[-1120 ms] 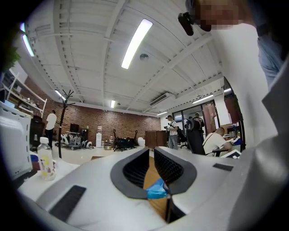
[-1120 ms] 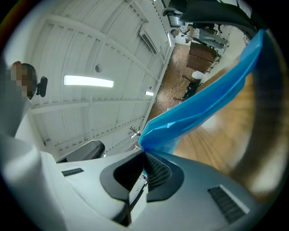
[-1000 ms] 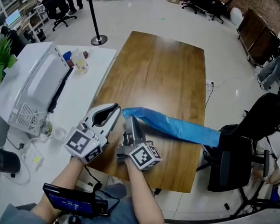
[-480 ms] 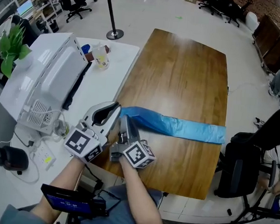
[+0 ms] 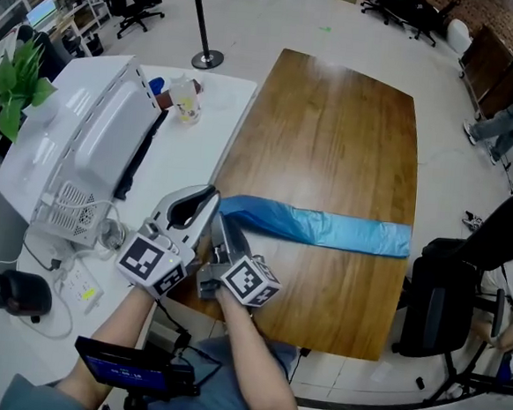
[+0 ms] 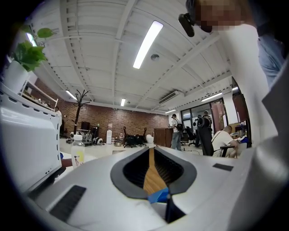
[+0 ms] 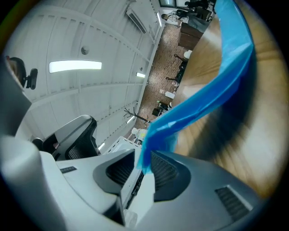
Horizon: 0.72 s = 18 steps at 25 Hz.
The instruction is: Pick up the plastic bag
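The plastic bag is long and blue. It lies flat across the brown wood counter, from the near left side over to the right edge. Its left end is lifted a little into the right tongs.

In the right gripper view, the right tongs are closed tight on that end of the bag, and the blue strip runs away from them over the wood.

The left tongs sit just beside the right ones, close to the same end of the bag. In the left gripper view, the left tongs are almost closed, with only a thin slit. A bit of blue shows low in the slit. I cannot tell if it is pinched.

A big white machine and a green plant are on the white counter to the left.
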### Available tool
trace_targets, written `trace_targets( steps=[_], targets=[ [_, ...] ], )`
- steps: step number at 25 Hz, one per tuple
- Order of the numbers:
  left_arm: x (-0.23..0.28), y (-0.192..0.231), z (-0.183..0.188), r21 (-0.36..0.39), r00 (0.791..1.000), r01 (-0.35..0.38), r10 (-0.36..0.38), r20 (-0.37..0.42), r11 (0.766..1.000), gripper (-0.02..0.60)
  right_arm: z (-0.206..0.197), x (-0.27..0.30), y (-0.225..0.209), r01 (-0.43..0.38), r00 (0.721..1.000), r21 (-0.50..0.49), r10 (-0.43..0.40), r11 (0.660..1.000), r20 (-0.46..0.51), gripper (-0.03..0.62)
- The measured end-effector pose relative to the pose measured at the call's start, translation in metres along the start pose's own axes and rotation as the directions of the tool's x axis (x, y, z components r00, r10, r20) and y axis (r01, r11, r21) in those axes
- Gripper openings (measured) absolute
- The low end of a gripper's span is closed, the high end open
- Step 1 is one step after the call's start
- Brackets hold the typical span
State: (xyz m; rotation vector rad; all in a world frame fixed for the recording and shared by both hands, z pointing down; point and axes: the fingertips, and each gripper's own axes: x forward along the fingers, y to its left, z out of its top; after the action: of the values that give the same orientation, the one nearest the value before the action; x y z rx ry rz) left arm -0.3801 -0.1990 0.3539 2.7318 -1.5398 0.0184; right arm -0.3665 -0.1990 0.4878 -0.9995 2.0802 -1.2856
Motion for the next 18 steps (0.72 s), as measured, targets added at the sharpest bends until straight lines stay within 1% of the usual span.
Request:
trace_targets(
  steps=[1,2,7,9,14,15,18],
  targets=[
    [0.000,-0.001,0.001,0.000,1.000,0.002,-0.002,0.003,1.000,0.049,-0.001,0.000,0.000,0.002,1.000,0.009,-0.002,1.000,-0.006,0.156],
    [0.000,-0.002,0.001,0.001,1.000,0.005,-0.005,0.005,1.000,0.049,-0.003,-0.001,0.000,0.003,1.000,0.013,-0.003,1.000,-0.013,0.169],
    [0.001,-0.004,0.002,-0.004,1.000,0.007,-0.007,0.011,1.000,0.049,-0.008,-0.007,0.003,0.017,0.999,-0.008,-0.018,1.000,-0.038,0.169],
    [0.001,-0.005,0.003,-0.011,1.000,0.006,-0.006,0.017,1.000,0.049,-0.011,-0.011,0.003,0.029,0.998,-0.008,-0.029,1.000,-0.050,0.202],
    [0.003,-0.013,0.006,-0.026,0.999,0.016,-0.015,0.032,1.000,0.049,-0.023,-0.024,0.007,0.045,0.995,-0.023,-0.047,0.999,-0.084,0.204],
    [0.004,-0.015,0.006,-0.029,0.999,0.019,-0.018,0.034,0.999,0.049,-0.025,-0.027,0.008,0.045,0.995,-0.026,-0.047,0.999,-0.090,0.215],
    [0.006,-0.020,0.006,-0.035,0.999,0.026,-0.025,0.034,0.999,0.049,-0.021,-0.035,0.009,0.049,0.995,-0.049,-0.053,0.998,-0.090,0.222]
  ],
)
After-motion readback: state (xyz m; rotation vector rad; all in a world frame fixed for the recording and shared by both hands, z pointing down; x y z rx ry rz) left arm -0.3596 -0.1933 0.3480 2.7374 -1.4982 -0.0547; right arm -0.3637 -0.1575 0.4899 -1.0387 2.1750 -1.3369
